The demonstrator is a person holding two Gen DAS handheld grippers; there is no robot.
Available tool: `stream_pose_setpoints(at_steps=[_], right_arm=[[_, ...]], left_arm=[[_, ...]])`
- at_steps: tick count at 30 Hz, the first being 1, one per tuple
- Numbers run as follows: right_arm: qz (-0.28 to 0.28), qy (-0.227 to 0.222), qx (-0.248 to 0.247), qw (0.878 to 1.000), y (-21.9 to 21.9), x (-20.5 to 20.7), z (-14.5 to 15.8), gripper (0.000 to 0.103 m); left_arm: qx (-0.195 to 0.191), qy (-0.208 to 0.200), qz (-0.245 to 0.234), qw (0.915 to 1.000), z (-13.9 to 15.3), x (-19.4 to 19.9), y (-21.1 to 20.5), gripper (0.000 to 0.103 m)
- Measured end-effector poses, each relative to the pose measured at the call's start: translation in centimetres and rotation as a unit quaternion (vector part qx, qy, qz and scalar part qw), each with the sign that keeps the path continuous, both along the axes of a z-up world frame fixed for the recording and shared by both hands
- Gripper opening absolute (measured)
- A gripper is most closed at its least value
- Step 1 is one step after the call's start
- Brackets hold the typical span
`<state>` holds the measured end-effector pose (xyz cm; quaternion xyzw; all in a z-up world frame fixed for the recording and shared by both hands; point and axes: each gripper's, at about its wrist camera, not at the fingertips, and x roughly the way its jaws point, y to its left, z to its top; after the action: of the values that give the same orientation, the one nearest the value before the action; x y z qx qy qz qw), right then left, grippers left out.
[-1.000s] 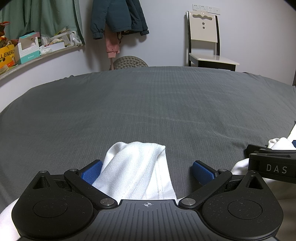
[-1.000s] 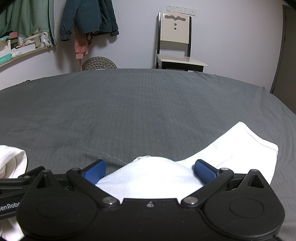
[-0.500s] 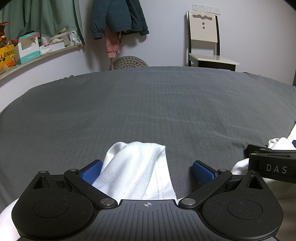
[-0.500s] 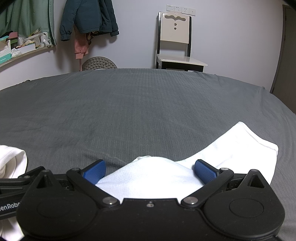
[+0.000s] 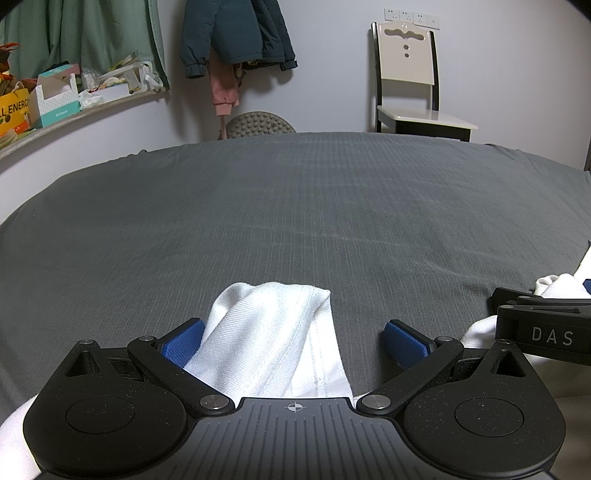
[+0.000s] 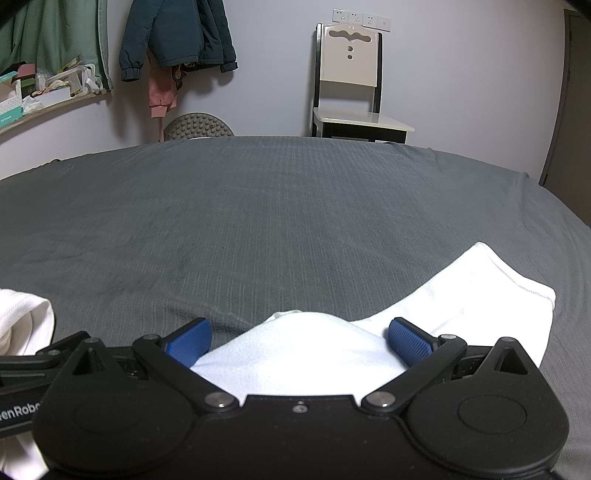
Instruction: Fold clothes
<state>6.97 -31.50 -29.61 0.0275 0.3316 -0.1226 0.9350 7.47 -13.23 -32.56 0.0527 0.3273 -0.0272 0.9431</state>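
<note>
Two grippers sit side by side low over a bed, both with jaws spread wide and gripping nothing. Your left gripper [image 5: 293,341] straddles a bunched sleeve end of the white garment [image 5: 273,339], cloth touching only its left pad. Your right gripper [image 6: 299,341] frames a raised hump of the same garment [image 6: 306,350], whose other sleeve [image 6: 491,291] lies flat to the right. To pinch well, you would likely lower each claw until the pads bracket a single fold, then close evenly so no bedsheet is caught. That dark grey sheet [image 5: 295,221] is smooth, faintly ribbed, and bare ahead of you. Beyond it: a pale wall, a cream chair [image 5: 410,81], a teal jacket [image 5: 236,33] hanging, and a cluttered shelf [image 5: 74,99] at left.
</note>
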Motion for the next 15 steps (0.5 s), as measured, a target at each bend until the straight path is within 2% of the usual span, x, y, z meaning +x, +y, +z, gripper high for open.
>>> stream_pose_setpoints(at_steps=[15], right_arm=[[0.000, 0.000, 0.000, 1.000, -0.09, -0.08, 0.03, 0.103]], left_arm=[[0.000, 0.000, 0.000, 1.0000, 0.02, 0.01, 0.04, 0.103]])
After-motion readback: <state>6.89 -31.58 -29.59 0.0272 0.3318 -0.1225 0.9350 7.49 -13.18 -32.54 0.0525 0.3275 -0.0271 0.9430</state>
